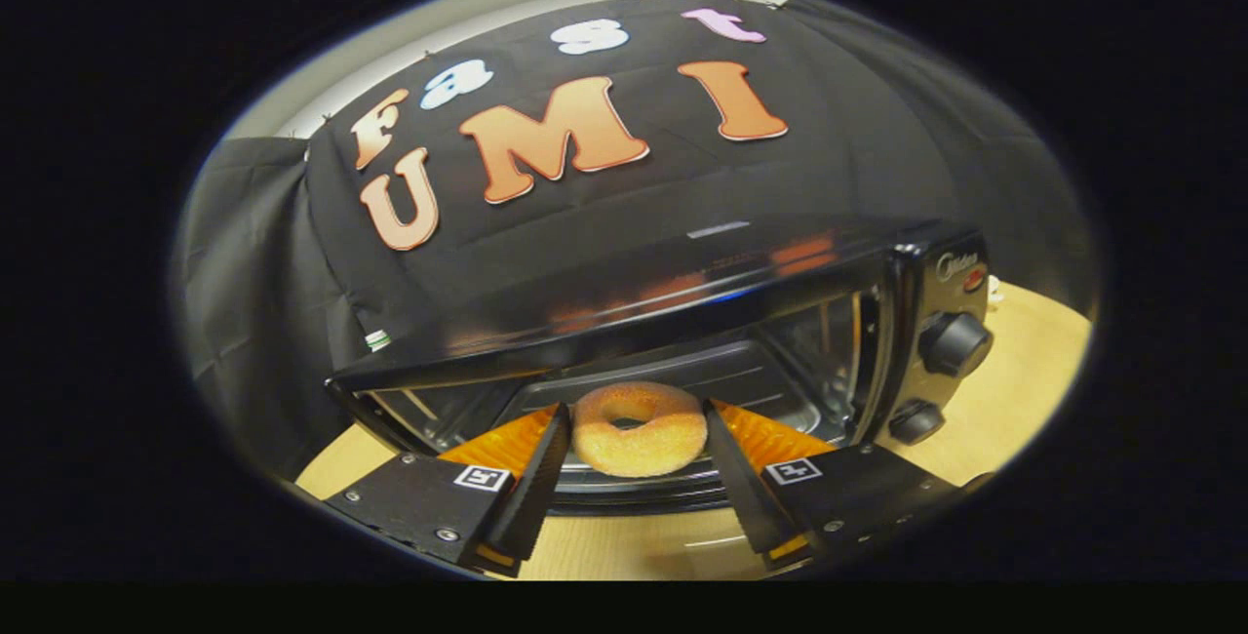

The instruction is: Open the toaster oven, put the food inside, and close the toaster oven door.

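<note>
Gripper (636, 419) fingers pinch the sugared doughnut (639, 427) from both sides, apparently at the mouth of the open toaster oven (682, 322), whose two knobs (954, 343) sit at about three o'clock of it.

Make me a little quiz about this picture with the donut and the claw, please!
1. True or false: the toaster oven is open.
2. Where is the donut? A) on the wooden table beside the oven B) between the fingers of the claw, at the oven's mouth C) on top of the oven
3. Fill in: the oven's two round knobs sit on its ___ side, seen from the claw.

Key: 1 true; 2 B; 3 right.
</note>
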The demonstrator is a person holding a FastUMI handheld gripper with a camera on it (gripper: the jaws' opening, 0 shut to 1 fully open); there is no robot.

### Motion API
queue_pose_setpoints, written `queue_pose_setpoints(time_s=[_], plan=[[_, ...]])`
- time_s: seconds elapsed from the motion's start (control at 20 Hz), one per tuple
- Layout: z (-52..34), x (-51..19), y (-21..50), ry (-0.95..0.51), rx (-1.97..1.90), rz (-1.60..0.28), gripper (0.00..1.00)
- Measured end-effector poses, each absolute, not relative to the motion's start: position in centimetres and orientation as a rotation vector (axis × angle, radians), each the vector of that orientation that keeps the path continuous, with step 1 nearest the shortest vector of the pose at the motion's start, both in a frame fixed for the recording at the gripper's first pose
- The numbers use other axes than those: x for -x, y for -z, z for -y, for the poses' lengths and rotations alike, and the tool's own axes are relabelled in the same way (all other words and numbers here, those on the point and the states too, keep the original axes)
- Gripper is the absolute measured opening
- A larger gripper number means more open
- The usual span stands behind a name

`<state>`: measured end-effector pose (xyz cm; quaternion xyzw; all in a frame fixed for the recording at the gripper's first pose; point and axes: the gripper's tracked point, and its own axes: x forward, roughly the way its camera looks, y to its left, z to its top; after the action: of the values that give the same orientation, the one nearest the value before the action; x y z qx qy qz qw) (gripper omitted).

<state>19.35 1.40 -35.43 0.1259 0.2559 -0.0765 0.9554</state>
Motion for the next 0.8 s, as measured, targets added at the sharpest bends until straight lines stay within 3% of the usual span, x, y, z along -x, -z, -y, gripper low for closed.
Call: queue_pose_setpoints(time_s=[0.3,0.8], plan=[[-1.4,-18.5,33.9,0.110,-0.128,-0.523,0.95],[-3.1,-5.1,33.2,-0.008,-0.114,-0.674,0.95]])
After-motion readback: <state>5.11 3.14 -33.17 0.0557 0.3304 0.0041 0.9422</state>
